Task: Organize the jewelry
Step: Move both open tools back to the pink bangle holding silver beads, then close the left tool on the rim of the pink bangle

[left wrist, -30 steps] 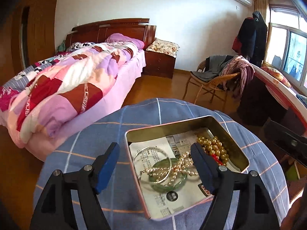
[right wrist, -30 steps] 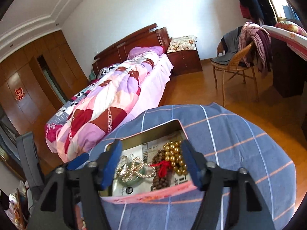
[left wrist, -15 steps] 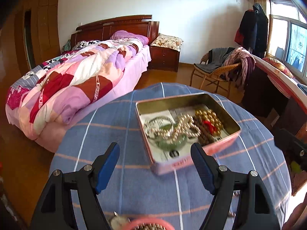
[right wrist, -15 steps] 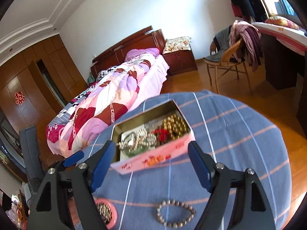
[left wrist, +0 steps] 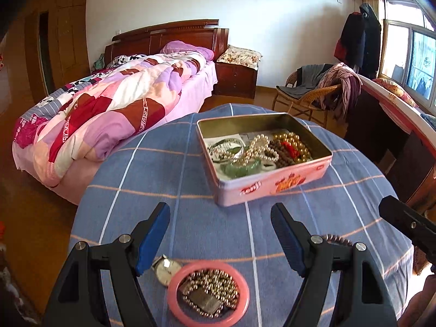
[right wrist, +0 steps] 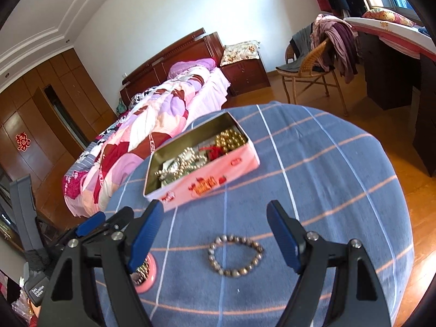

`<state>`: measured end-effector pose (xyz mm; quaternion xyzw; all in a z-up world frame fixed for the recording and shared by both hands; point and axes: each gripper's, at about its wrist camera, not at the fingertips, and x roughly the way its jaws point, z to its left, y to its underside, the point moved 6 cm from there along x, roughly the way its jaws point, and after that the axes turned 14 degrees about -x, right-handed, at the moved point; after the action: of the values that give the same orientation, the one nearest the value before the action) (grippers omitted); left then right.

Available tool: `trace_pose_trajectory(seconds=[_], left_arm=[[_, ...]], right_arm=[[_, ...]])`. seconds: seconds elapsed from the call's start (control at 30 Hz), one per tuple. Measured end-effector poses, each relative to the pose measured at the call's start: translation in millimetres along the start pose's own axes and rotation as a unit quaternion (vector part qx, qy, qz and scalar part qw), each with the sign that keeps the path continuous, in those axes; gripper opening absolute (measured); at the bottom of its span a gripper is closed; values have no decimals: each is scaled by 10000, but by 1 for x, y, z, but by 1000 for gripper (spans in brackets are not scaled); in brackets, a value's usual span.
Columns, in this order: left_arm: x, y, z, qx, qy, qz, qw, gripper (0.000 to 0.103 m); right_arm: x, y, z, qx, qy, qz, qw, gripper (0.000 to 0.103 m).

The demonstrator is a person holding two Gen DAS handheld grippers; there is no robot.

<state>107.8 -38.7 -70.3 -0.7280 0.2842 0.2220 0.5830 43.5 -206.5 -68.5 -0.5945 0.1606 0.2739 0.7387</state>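
Jewelry fills an open rectangular pink tin that sits on a round table covered with a blue checked cloth. Inside the tin lie a gold bead strand at its far right corner, a dark brown bead strand with a red tassel just beside that, a white pearl strand in the middle, a green jade bangle against the near wall, and a silver bangle toward the left wall, all resting on printed paper.

Nearer the cameras than the tin, well apart from it, a pink ring bangle lies flat on the cloth with a small-bead chain and a square pendant heaped inside it. A silver wristwatch touches the bangle's left edge. To the right of the bangle, a loop bracelet of brownish round beads lies flat on the cloth.

The left gripper hangs above the pink bangle, nearer than the tin, its blue-padded jaws spread wide and grasping nothing. The right gripper hangs over the brown bead bracelet, jaws likewise released and empty, the bracelet lying between and below them untouched.

Beyond the tin stand a bed with a patchwork quilt and a wicker chair draped with clothes.
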Motion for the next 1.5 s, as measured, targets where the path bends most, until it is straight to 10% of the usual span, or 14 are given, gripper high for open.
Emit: trace_pose_trajectory(seconds=[1.2,1.5], left_arm=[[-7,62,69,-29,458,499,9977,76],[-8,56,63,-383,940,787,9917,42]], right_arm=[[0,42,-2,-119,120,424,9990,81],[6,45,2,-138,58,522,9985,81]])
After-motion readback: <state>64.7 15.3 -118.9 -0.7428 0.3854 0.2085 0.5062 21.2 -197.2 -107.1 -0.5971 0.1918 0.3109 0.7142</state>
